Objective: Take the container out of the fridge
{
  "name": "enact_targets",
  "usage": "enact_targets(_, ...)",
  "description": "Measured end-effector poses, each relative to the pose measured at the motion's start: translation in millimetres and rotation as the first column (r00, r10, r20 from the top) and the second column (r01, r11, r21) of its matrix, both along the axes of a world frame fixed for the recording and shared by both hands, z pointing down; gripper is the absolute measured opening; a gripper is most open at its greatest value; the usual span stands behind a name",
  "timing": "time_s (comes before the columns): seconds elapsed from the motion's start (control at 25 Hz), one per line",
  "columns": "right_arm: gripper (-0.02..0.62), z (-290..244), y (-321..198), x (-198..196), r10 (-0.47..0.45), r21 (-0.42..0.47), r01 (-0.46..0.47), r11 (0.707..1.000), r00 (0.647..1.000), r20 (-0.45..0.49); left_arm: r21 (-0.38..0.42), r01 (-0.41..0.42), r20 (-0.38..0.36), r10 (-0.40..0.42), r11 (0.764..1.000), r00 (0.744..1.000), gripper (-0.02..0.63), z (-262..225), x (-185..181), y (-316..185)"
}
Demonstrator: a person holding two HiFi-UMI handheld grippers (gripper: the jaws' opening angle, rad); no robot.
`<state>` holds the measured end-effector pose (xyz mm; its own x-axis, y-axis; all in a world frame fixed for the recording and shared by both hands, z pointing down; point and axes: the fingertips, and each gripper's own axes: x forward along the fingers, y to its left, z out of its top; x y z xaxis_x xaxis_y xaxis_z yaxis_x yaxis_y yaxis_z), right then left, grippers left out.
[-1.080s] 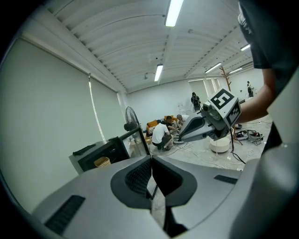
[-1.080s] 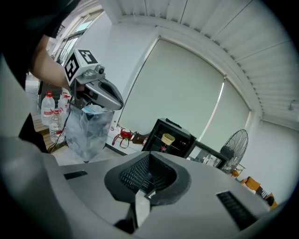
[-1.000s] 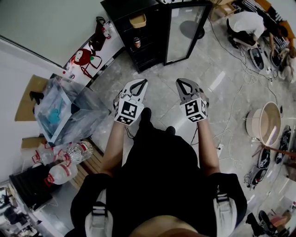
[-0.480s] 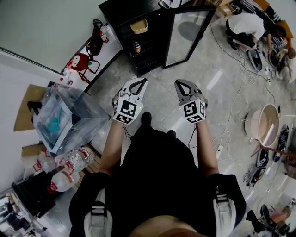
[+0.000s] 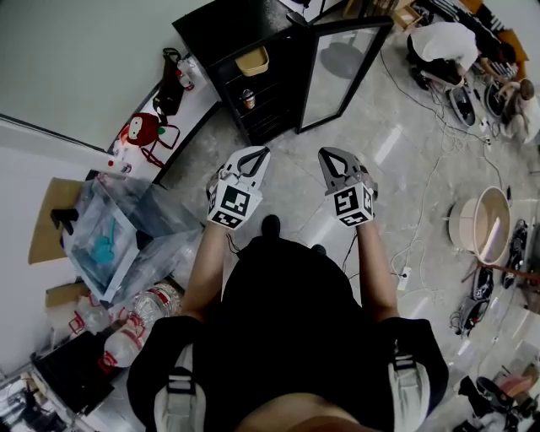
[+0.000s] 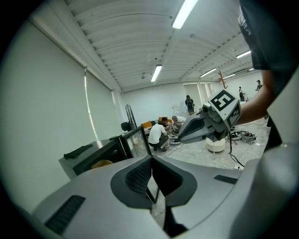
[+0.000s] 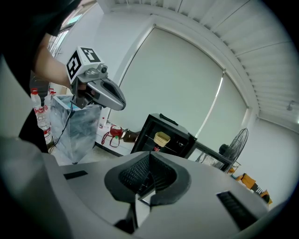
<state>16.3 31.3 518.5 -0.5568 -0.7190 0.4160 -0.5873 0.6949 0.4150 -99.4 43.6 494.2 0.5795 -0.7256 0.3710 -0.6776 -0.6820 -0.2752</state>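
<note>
Both grippers are held up side by side over the floor point(image 5: 291, 181). The left gripper point(image 5: 260, 153) has its fingers point(image 6: 135, 177) pressed together with nothing between them. It's the same for the right gripper point(image 5: 327, 155): fingers point(image 7: 161, 175) closed and empty. Ahead of the fingers and well apart from them stands the black fridge point(image 5: 228, 25), its glass door point(image 5: 337, 63) swung open. The tan container point(image 5: 252, 61) sits on an upper shelf inside.

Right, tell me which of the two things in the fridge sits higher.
The tan container, on the upper shelf of the fridge; the small dark can stands on the shelf below it.
</note>
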Motion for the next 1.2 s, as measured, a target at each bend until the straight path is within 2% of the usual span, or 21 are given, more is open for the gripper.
enact_targets(0.64, 0.0, 11, -45, -35, 0.115, 0.01, -0.115, 0.993, 0.993, 0.003, -0.002, -0.075, 0.017, 0.075, 0.997, 0.997, 0.021, 10, -46, -51)
enact_targets(1.2, 0.0, 19, -51, -54, 0.146, -0.003, -0.147, 0.989, 0.989, -0.016, -0.011, -0.092, 0.009, 0.092, 0.996, 0.996, 0.021, 17, -71, -64)
